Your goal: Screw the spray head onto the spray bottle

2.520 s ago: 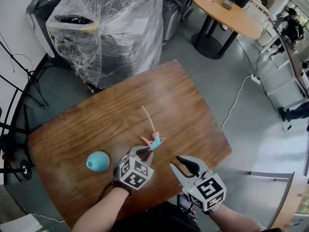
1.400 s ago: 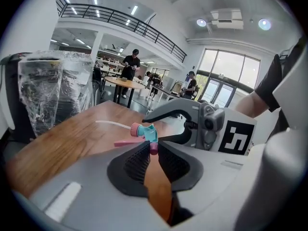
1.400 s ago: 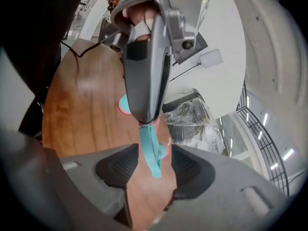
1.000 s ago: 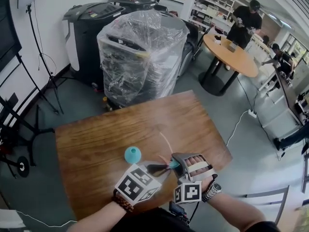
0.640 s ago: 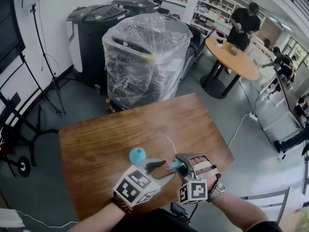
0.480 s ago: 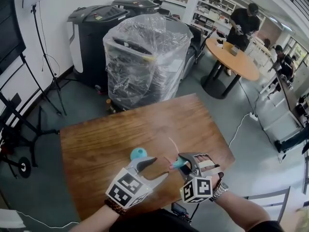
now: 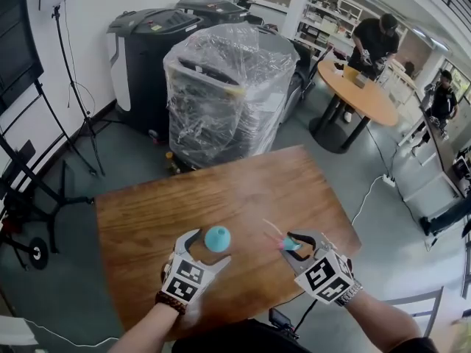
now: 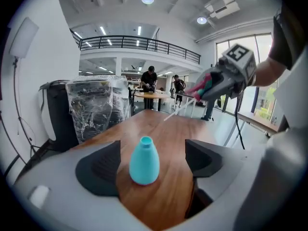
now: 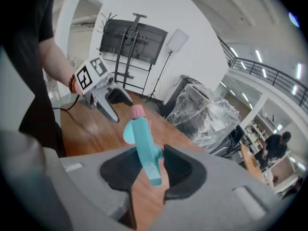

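Note:
A small teal bottle [image 7: 217, 238] stands upright on the brown wooden table [image 7: 147, 212], its neck bare. My left gripper [image 7: 206, 249] has just been opening; its wide-open jaws flank the bottle [image 8: 144, 160], and neither pad touches it. My right gripper [image 7: 296, 248] hovers over the table's right part, shut on the teal spray head [image 9: 144, 146]. The head's pink nozzle [image 9: 138, 111] points up and its thin white tube [image 7: 271, 229] trails toward the bottle. A gap of table separates the two grippers.
Beyond the table's far edge stand a plastic-wrapped stack [image 7: 221, 87] and a black machine [image 7: 147, 57]. A round table [image 7: 360, 94] with people is at the back right. A light stand [image 7: 73, 87] is on the left, and a white cable [image 7: 368, 190] lies on the floor.
My left gripper left the spray head, opened and swung left and down around the bottle. My right gripper kept the spray head, rolled and drew away to the right.

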Tool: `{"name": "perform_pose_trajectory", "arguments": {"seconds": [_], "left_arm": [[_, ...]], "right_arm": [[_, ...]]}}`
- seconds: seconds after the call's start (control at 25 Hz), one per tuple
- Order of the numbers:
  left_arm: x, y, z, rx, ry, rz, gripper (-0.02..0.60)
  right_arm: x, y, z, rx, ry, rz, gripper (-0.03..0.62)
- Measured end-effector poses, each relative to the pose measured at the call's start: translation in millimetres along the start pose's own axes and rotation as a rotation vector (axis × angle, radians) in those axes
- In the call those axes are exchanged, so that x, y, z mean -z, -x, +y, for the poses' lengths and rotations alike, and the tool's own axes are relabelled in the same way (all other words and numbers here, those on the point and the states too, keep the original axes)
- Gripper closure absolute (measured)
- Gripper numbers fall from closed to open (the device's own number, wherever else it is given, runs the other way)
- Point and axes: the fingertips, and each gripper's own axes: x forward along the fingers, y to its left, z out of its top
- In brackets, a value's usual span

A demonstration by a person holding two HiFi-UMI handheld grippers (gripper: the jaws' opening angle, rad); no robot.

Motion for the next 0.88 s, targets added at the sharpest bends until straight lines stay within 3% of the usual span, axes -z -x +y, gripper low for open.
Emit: {"name": "perform_pose_trajectory", "arguments": {"seconds": [0.4, 0.6, 0.64, 0.68, 0.88], "left_arm": [[81, -72, 16, 0.009, -0.081, 0.182, 0.109], [88, -88, 19, 0.014, -0.107, 0.199, 0.113], [88, -91, 19, 0.012, -0.119, 0.203, 0.140], [88, -92, 19, 0.010, -0.131, 0.207, 0.166], [80, -84, 13, -0.009, -0.225, 0.250, 0.175]], "right_arm": [[-22, 29, -4, -0.158, -0.314, -0.091, 0.477], [-29, 39, -6, -0.198, -0.374, -0.119, 0.477], [-28, 40, -6, -0.208, -0.385, -0.122, 0.477], [-28, 41, -6, -0.217, -0.396, -0.125, 0.477], [-36, 46, -3, -0.264, -0.418, -0.151, 0.477]]}}
